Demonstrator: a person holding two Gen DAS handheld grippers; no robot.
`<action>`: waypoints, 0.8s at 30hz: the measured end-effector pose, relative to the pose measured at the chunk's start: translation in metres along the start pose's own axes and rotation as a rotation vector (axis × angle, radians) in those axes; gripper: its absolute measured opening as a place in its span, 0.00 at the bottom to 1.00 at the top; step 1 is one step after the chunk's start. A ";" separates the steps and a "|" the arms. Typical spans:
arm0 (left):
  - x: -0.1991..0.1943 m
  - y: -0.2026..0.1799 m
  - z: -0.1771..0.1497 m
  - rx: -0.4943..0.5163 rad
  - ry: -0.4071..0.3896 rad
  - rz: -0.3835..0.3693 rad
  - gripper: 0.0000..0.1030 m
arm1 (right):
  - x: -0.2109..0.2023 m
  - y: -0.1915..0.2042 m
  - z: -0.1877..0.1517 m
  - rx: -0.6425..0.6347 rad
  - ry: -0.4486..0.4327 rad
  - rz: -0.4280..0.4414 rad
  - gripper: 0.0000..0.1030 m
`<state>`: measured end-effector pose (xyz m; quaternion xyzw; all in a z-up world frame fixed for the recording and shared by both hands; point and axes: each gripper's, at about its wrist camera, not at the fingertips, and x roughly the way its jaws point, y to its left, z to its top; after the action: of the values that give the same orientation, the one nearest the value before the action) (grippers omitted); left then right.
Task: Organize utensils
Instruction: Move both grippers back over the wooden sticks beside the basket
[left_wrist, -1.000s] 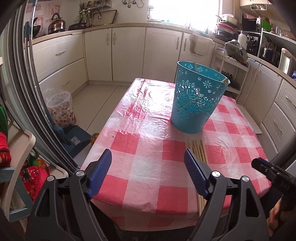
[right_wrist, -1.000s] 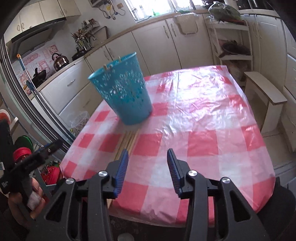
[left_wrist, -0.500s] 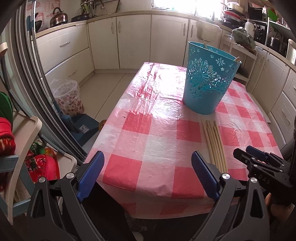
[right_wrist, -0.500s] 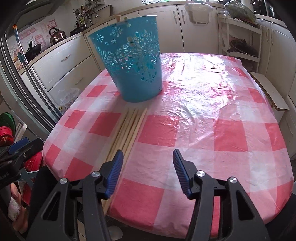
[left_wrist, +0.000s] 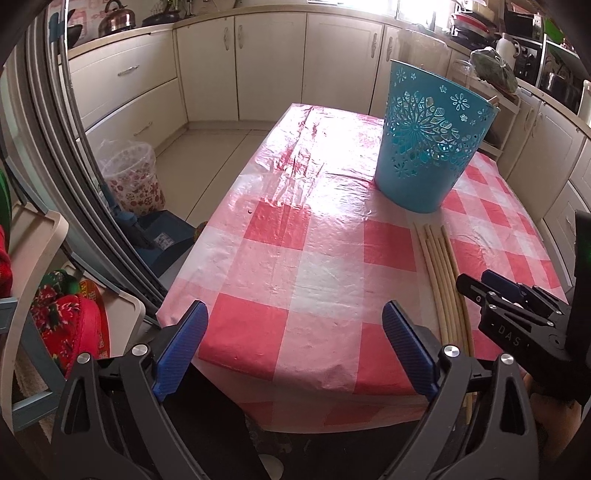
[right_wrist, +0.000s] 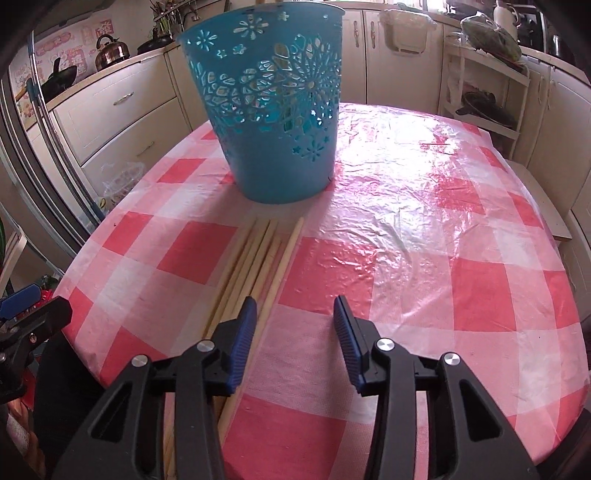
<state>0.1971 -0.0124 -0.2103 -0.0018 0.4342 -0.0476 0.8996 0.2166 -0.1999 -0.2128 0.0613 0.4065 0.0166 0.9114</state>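
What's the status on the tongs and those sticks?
Both tongs open, left, right, holding nothing. Wooden sticks flat on tablecloth before blue basket. Nothing blocking.

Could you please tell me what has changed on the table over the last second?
The right claw has moved forward and down toward the wooden sticks, so the blue basket now looms larger in its view; nothing has been gripped. The left claw has drawn back toward the table's near edge. Both claws remain open, and sticks and basket have not moved.
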 end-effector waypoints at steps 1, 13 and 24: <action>0.001 -0.002 0.000 0.003 0.002 -0.001 0.89 | 0.002 0.002 0.001 -0.010 0.001 -0.005 0.42; 0.032 -0.056 0.017 0.101 0.065 -0.082 0.89 | 0.000 -0.033 0.004 -0.057 0.018 -0.002 0.06; 0.066 -0.088 0.028 0.140 0.117 -0.043 0.89 | -0.004 -0.056 0.000 0.018 -0.024 0.109 0.09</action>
<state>0.2529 -0.1068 -0.2406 0.0543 0.4813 -0.0970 0.8695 0.2126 -0.2552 -0.2173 0.0919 0.3915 0.0620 0.9135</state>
